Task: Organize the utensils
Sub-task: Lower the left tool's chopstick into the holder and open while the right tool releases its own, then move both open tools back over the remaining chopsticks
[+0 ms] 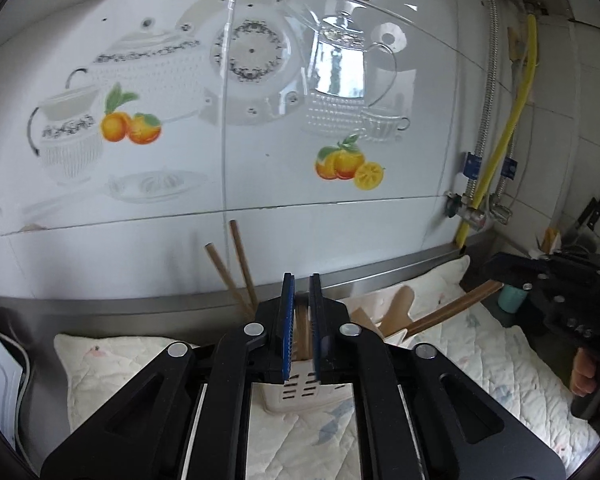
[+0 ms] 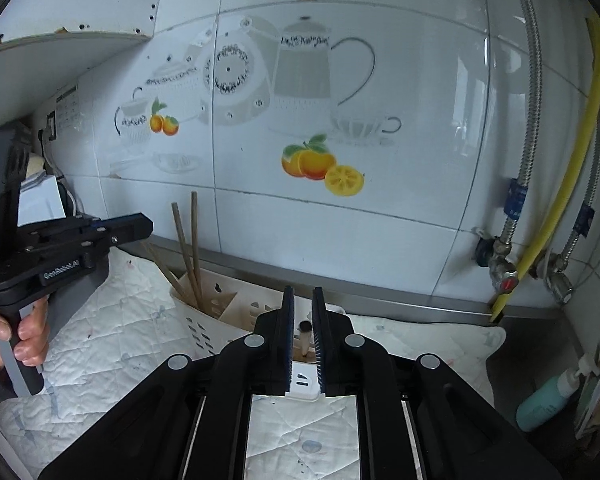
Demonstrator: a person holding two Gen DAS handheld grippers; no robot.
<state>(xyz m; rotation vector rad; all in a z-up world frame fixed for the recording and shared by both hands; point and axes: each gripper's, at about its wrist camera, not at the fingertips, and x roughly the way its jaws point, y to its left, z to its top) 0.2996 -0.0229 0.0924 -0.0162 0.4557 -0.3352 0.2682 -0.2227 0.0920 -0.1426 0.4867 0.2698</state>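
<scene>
Kitchen corner, mid-tidy: I run both hand-held grippers over a quilted white cloth (image 2: 112,344) spread on the steel surface (image 1: 140,308) below a glossy tiled wall printed with teapots and oranges. The left gripper (image 1: 301,320) has its blue-ribbed jaws nearly together with nothing clamped; through the thin gap, low centre of its frame, I see wooden chopsticks (image 1: 236,264) standing in the white slotted plastic utensil caddy (image 1: 300,390) straight ahead, their long axes leaning up and to the left against the wall. The right gripper (image 2: 302,328) is likewise almost closed and empty, aimed at the caddy's right end, where a pale stick-like handle with a dark tip stands between the jaws' line of sight. In the left view a flat wooden spatula (image 1: 432,312) lies on the cloth at centre right, handle slanting toward the upper right, toward the right gripper, so I judge that hand the nearer for collecting it. A teal bottle (image 2: 544,402) stands at lower right.
</scene>
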